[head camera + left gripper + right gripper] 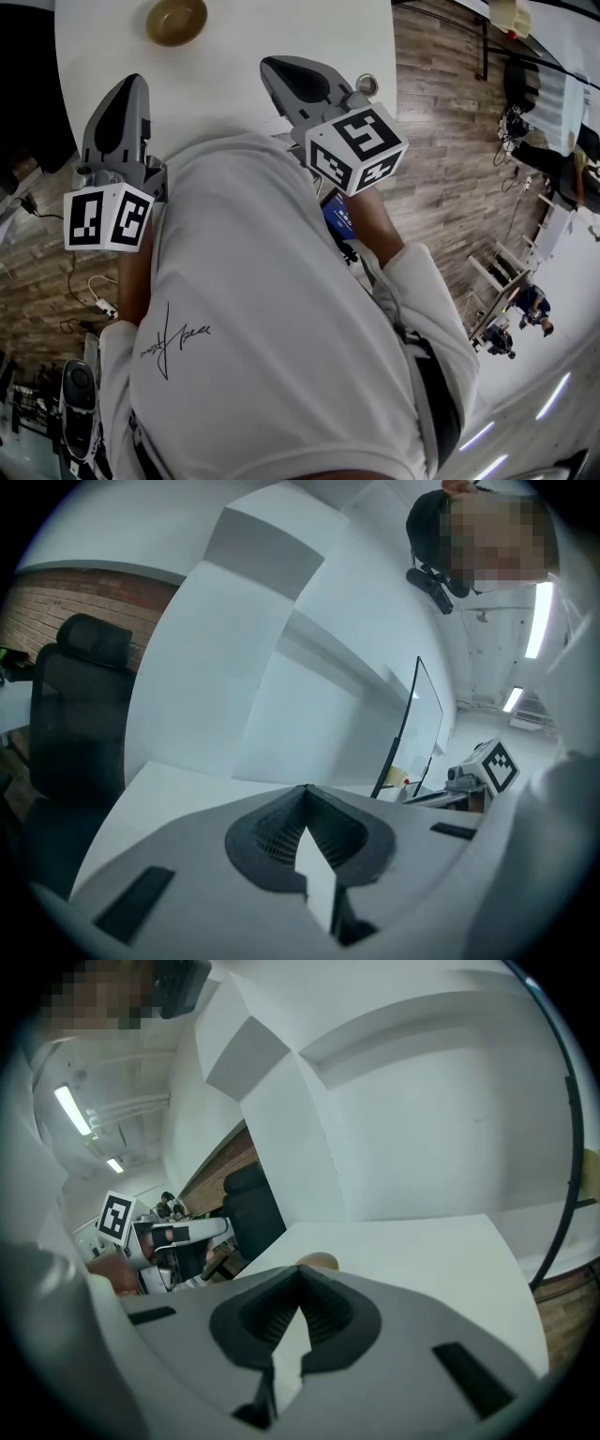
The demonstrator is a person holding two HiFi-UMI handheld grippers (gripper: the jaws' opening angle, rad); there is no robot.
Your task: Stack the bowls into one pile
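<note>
A brown bowl point(176, 21) sits on the round white table point(244, 56) near its far edge; it looks like a single pile, though I cannot tell how many bowls it holds. Its rim peeks over the right gripper's jaws as a tan sliver point(319, 1261). My left gripper point(129, 84) is held above the table's near left edge, jaws closed tip to tip with nothing between them point(305, 789). My right gripper point(274, 66) hovers over the table's near middle, also shut and empty point(300, 1269). Both are well short of the bowl.
The person's white shirt point(272, 319) fills the lower head view and hides the table's near edge. A black office chair point(80, 705) stands left of the table. Wood floor point(450, 141) lies to the right, with cables on the floor point(89, 291) at the left.
</note>
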